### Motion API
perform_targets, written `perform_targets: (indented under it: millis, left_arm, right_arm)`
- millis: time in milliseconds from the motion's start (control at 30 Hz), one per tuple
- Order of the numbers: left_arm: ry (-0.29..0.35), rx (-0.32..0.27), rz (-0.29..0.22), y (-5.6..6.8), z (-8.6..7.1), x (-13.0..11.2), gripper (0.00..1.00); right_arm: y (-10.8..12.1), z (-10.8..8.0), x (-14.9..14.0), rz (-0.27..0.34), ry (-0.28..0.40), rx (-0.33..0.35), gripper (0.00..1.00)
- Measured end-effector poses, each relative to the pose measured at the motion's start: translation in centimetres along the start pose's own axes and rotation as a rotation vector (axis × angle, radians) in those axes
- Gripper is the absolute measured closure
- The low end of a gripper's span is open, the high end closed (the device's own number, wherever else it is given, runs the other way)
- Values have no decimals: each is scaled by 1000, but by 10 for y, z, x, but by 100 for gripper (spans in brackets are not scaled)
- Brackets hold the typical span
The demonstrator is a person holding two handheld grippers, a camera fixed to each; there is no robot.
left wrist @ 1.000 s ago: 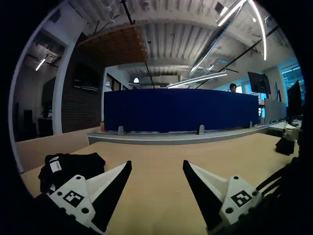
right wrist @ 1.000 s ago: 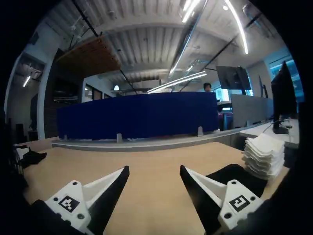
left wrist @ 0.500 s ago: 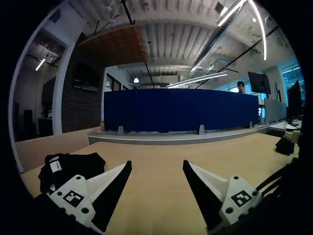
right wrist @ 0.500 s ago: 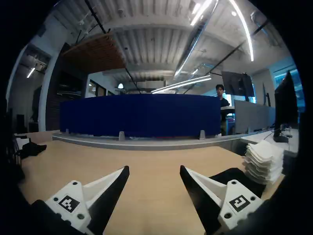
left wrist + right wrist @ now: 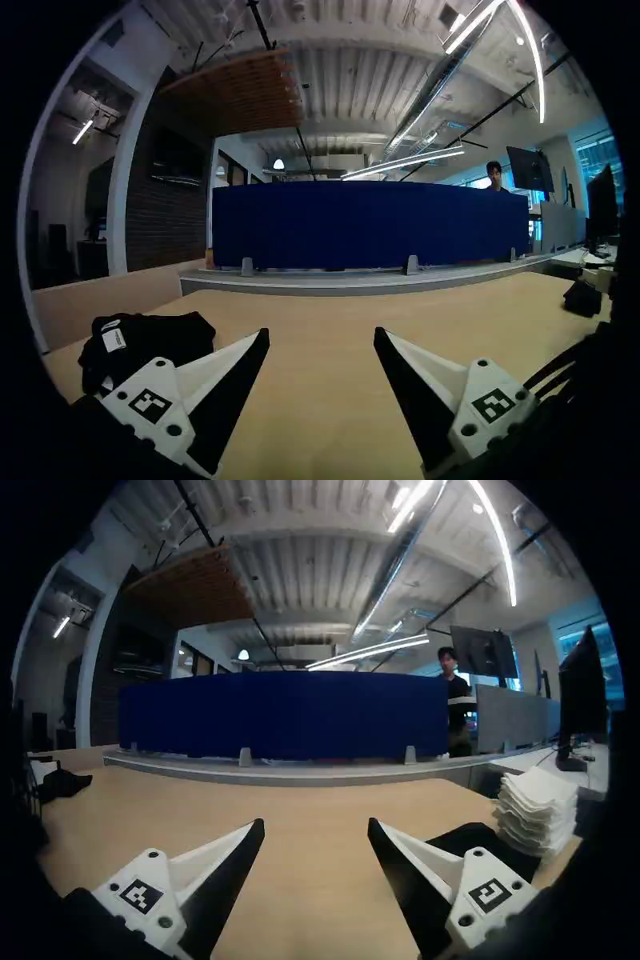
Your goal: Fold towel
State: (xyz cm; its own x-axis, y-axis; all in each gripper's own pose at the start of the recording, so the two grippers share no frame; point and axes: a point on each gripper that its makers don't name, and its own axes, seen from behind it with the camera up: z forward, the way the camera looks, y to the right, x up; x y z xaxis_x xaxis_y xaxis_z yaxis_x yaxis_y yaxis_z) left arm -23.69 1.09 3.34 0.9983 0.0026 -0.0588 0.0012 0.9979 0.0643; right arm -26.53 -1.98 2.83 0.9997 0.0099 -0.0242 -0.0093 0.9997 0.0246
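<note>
Left gripper (image 5: 320,330) low over the table (image 5: 320,424), fingers spread wide apart, nothing between them but bare light wood. Just left of its left finger, a crumpled black towel (image 5: 148,340) with a white tag, lying on the table near the edge. Far off at the right rim, a small dark lump (image 5: 582,298), too small to tell what.

Right gripper (image 5: 315,821) likewise low over the table, fingers apart and gripping nothing. Behind its right finger, a flat black cloth (image 5: 488,840) on the wood, partly hidden by that finger. Just beside it to the right, a neat white stack (image 5: 540,808) of folded cloths.

Farther out, a grey rail (image 5: 320,282) along the table's far edge, with a long blue partition (image 5: 360,226) upright on it. At the partition's right end, a person (image 5: 452,700) standing, head and shoulders above its top. To the right, a dark monitor (image 5: 580,692) on a neighbouring desk.

Overhead, a bare ribbed ceiling (image 5: 360,80) with long light strips (image 5: 488,536) and a hanging wood-slat panel (image 5: 240,92). At left, a dark brick wall (image 5: 160,224).
</note>
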Motion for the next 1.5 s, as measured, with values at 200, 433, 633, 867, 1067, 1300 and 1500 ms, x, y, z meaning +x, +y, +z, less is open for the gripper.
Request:
perform_targets:
  millis: [200,433,633,867,1067,1300,1500]
  left_arm:
    - [0,0,0,0,2,0,3]
    - [0,0,0,0,3,0,3]
    - [0,0,0,-1,3,0,3]
    - [-1,-1,0,-1,4,1,3]
    - [-1,-1,-1,-1,3,1,3]
    - [-2,-1,-1,-2,2,2,3]
    - [-2,-1,-2,-3,2,2,3]
  right_arm:
    - [-1,0,0,1,-1,1,0]
    - [-1,-1,3,1,-1,1,0]
    - [-1,-1,4,1,-2,1,0]
    - [-1,-1,4,1,-2,1,0]
    - [-1,-1,3,1,-1,1,0]
    - [0,-2,0,0,-1,1,0]
    - [1,-2,-2,0,-1,1,0]
